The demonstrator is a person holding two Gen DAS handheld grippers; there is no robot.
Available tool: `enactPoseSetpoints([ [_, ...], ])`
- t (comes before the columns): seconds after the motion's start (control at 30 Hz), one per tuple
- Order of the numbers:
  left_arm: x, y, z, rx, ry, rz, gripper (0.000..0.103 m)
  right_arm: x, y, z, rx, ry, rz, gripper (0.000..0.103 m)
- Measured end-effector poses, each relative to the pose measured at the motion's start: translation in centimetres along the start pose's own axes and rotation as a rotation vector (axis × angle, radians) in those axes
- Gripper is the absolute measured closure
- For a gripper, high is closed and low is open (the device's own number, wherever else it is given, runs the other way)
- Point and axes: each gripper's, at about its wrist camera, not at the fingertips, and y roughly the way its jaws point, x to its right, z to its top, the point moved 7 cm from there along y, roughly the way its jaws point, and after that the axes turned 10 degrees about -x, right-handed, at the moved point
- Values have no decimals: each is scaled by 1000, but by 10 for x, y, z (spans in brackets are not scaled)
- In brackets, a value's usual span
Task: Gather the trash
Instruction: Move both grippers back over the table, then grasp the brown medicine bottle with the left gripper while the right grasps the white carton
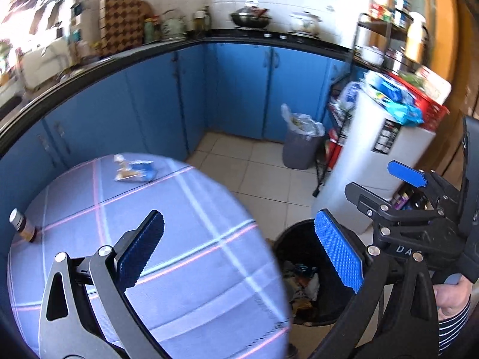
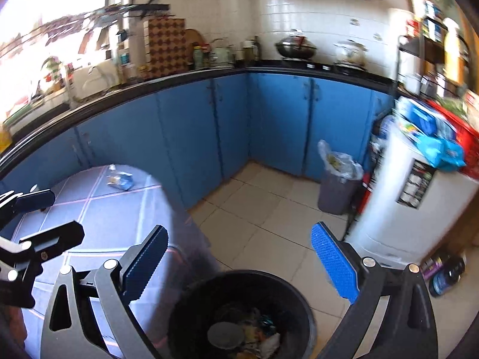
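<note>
Left wrist view: left gripper (image 1: 239, 251) has fingers spread wide, nothing between them, hovering over the edge of the round surface (image 1: 185, 284) covered in a blue plaid cloth. Black trash bin (image 1: 302, 281) sits on the floor just beside that surface, already holding mixed scraps. One blue-and-white wrapper (image 1: 136, 172) lies on the far side of the surface, well apart from both grippers. Small brown bottle (image 1: 22, 226) with a silver cap stands at the surface's left edge. Right gripper (image 1: 407, 197) shows at the right of this view, fingers apart, held by a hand (image 1: 452, 296) in a striped sleeve. Right wrist view: right gripper (image 2: 239, 257) is also wide open and empty, positioned above the black trash bin (image 2: 239, 314). Second grey bin (image 2: 335, 191) with a plastic liner stands by the blue cabinets (image 2: 191, 137), next to a white appliance (image 2: 398, 209).
</note>
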Motion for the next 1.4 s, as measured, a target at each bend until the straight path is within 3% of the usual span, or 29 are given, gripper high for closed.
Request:
enactPoseSetpoints([
  [0.37,-140,-20,-22,43,-173,155,4,-114,51,40,-2,-156,81,9],
  [0.63,-255,-19,-56,38,-348,338,4,-193,103,58,-56,-268,101,9],
  [0.77,-312,-16,-77,27,-472,380,4,-221,127,61,-84,-319,100,9],
  [0.87,-348,-7,-86,10,-553,367,4,-240,149,65,-108,-364,81,9],
  [1.03,-384,11,-90,-6,-628,359,4,-252,178,72,-160,-376,72,9],
  [1.27,-406,36,-88,-46,-633,393,4,-261,212,82,-207,-372,61,9],
  [1.4,-413,42,-91,-63,-636,407,4,-266,226,88,-240,-354,99,9],
])
